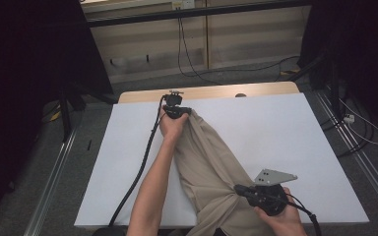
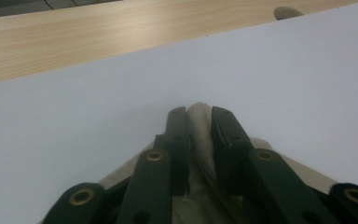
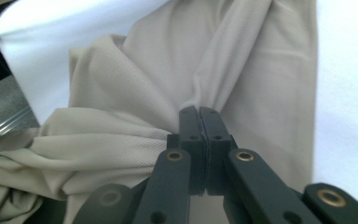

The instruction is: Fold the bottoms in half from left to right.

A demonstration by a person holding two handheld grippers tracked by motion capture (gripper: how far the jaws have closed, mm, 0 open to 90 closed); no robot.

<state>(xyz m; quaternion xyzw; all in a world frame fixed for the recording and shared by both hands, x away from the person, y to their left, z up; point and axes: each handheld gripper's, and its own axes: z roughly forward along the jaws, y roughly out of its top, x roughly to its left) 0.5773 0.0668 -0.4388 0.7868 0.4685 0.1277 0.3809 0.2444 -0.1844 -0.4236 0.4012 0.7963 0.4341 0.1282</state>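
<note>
room: dark curtains both sides, grey floor with metal rails (image 1: 54,182) along the left and right of the table, cables (image 1: 192,59) trailing across the far floor in front of a pale panelled wall (image 1: 236,39).

surface: white sheet (image 1: 295,142) covers most of the table; bare wood strip (image 1: 211,92) shows along the far edge, also seen in the left gripper view (image 2: 74,42). small dark mark (image 1: 240,95) at the wood edge, far centre.

left gripper (image 1: 177,111) sits left of centre toward the far side, cable (image 1: 138,172) running back to the near edge. in its own view the jaws stand a little apart with a fold of the beige cloth (image 2: 200,135) between them; can't tell if the pads press on it.

beige cloth (image 1: 206,162) lies in a diagonal band from the left gripper to the near right, bunched, spilling over the near edge.

right gripper (image 1: 241,189) near right, grey plate (image 1: 274,176) on top. jaws pinched tight together on a gathered pleat of the cloth (image 3: 168,93), fabric fanning out from the tips.
</note>
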